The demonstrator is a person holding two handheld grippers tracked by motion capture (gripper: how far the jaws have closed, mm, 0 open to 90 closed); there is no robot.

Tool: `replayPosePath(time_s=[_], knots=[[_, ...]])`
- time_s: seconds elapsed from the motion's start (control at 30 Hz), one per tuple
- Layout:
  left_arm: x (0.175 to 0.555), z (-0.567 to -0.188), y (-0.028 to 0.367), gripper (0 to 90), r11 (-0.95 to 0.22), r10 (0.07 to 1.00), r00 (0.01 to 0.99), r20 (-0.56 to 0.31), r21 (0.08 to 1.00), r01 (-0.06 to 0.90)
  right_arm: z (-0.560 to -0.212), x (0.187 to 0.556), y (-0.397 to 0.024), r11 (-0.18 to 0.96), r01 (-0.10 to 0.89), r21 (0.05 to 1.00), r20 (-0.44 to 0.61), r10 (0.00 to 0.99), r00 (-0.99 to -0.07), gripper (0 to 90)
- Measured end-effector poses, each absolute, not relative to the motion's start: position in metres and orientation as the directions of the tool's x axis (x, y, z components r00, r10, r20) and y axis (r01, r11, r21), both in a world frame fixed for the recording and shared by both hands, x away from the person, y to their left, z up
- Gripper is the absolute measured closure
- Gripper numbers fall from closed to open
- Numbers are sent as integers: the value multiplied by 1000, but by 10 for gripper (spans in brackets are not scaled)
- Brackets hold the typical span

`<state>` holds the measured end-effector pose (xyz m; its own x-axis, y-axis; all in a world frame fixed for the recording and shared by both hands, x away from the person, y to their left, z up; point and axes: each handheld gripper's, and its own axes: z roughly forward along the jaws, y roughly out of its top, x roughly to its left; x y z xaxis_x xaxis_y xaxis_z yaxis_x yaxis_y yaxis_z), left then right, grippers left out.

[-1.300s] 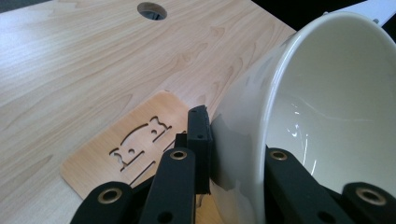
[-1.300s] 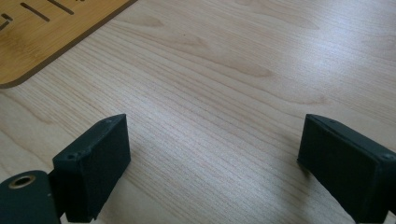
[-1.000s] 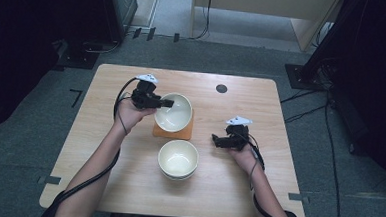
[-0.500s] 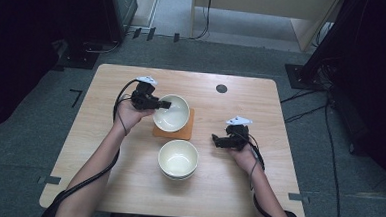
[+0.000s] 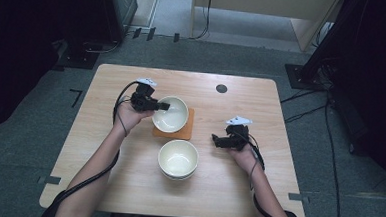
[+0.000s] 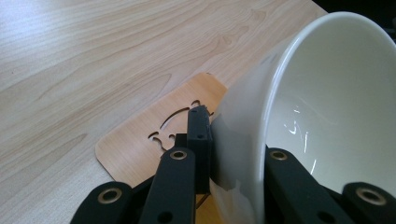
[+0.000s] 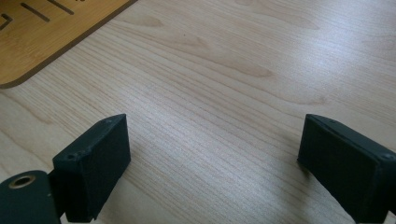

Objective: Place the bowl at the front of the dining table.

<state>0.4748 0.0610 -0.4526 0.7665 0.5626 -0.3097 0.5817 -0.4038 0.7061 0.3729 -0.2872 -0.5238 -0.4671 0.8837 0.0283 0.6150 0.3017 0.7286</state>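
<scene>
Pinching the bowl (image 5: 170, 114) rim in your left gripper (image 5: 157, 106), you lower it level onto the mat (image 5: 183, 132) mid-desk, right gripper (image 5: 218, 140) spread idle.

The high view looks steeply down on the whole table (image 5: 102, 184). Both gripper views ride low and close, sharing the orange mat (image 5: 186, 131) (image 6: 140, 149) (image 7: 42, 32).

Glossy ceramic bowl (image 6: 327, 93) (matt wooden table (image 6: 93, 56))

no readable text or signs
</scene>
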Motion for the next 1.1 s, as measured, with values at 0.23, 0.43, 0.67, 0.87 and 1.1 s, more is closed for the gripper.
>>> replayPosePath(time_s=[0.23,0.43,0.67,0.87,1.1], knots=[[476,-460,60,812,-412,565,762,-318,691,594,-524,373,-287,302,615,728,28,884,-467,84],[477,-467,60,812,-420,573,754,-322,674,607,-524,373,-287,304,614,729,28,882,-470,84],[479,-474,60,811,-424,583,744,-326,660,621,-524,373,-287,304,613,729,27,882,-470,84],[479,-477,59,808,-424,594,736,-325,651,630,-524,373,-287,304,614,728,28,882,-470,84],[481,-480,61,807,-415,605,722,-336,640,646,-524,373,-287,304,613,729,27,882,-470,84]])
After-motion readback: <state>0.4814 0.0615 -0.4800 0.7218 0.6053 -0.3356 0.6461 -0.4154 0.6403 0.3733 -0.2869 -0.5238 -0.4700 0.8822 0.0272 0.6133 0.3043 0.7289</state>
